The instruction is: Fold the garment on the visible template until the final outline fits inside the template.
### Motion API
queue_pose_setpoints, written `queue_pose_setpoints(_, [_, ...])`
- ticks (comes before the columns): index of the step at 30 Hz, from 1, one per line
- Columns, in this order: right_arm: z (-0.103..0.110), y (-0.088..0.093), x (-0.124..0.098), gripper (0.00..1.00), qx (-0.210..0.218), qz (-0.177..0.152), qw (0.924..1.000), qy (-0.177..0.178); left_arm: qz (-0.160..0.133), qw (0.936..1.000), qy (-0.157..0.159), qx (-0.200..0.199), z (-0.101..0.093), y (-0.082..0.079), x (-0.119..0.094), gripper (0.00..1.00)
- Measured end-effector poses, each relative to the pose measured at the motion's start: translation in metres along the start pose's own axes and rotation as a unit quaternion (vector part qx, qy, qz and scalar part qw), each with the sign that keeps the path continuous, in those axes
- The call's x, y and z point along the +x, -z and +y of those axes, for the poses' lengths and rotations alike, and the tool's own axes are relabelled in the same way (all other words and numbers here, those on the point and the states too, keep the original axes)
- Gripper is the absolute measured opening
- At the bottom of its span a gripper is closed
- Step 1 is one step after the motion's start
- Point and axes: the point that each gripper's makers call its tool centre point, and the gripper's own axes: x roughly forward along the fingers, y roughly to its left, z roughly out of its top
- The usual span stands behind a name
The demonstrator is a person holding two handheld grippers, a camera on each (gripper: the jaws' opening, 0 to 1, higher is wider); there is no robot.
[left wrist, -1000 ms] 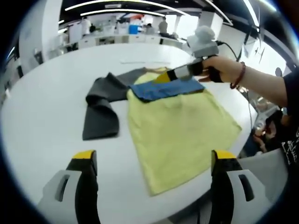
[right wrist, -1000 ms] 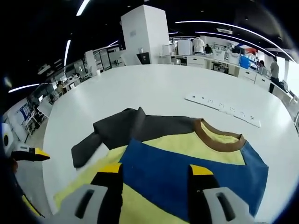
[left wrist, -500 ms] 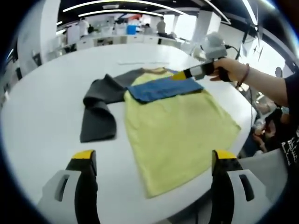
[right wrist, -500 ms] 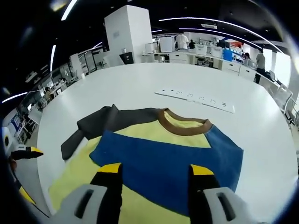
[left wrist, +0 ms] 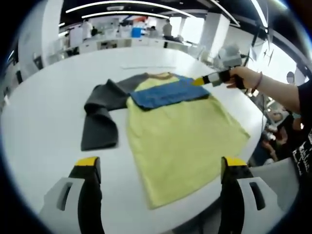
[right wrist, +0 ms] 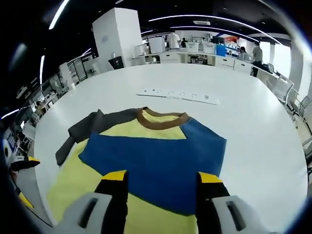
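fingers of the left gripper point(left wrist: 158, 168) spread wide, empty, raised over the near edge of the worktop point(left wrist: 44, 107). fingers of the right gripper point(right wrist: 162, 183) parted too, nothing between them, poised above the blue sleeve point(right wrist: 156, 158); seen from the left gripper view as a yellow-tipped tool point(left wrist: 207, 80) in a hand point(left wrist: 243, 77) at the far right of the shirt point(left wrist: 183, 141).

lying flat on the white worktop: yellow body, brown collar point(right wrist: 162, 117) at the far end, blue sleeve already turned in across the chest, grey sleeve point(left wrist: 100, 122) out to the left, bent at its elbow. no template outline made out in either view. white strip point(right wrist: 178, 94) beyond the collar, well apart from the cloth.

judged: folding partly done, grey sleeve and hem not yet brought in. soft, light, limp knit; bound to sag and drag if lifted by one point, and folded layers likely to slip. best pinched at an edge, at the grey cuff or along the hem corners, two points at once, kept low and laid down flat.
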Motion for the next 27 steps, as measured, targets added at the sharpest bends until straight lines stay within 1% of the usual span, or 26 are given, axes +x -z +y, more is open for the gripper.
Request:
queue_pose_setpoints(3, [-0.006, 0.004, -0.003, 0.53, 0.018, 0.0, 0.9998, -0.002, 0.0, 1.0, 0.001, 0.002, -0.001, -0.001, 0.001, 0.99])
queue_pose_setpoints(14, [-0.029, 0.021, -0.007, 0.5, 0.037, 0.014, 0.9991, 0.017, 0.001, 0.9999, 0.003, 0.01, -0.006, -0.004, -0.001, 0.99])
queue_pose_setpoints(22, [-0.042, 0.042, -0.006, 0.35, 0.067, 0.032, 0.9969, 0.025, -0.004, 0.9999, 0.004, 0.011, -0.007, -0.01, -0.006, 0.99])
queue_pose_setpoints(24, [-0.043, 0.046, -0.005, 0.3, 0.076, 0.035, 0.9962, 0.024, -0.01, 0.9999, 0.007, 0.007, -0.008, -0.014, -0.008, 0.99])
queue_pose_setpoints(27, [-0.042, 0.048, -0.005, 0.25, 0.08, 0.036, 0.9959, 0.024, -0.013, 0.9999, 0.007, 0.007, -0.009, -0.017, -0.009, 0.99])
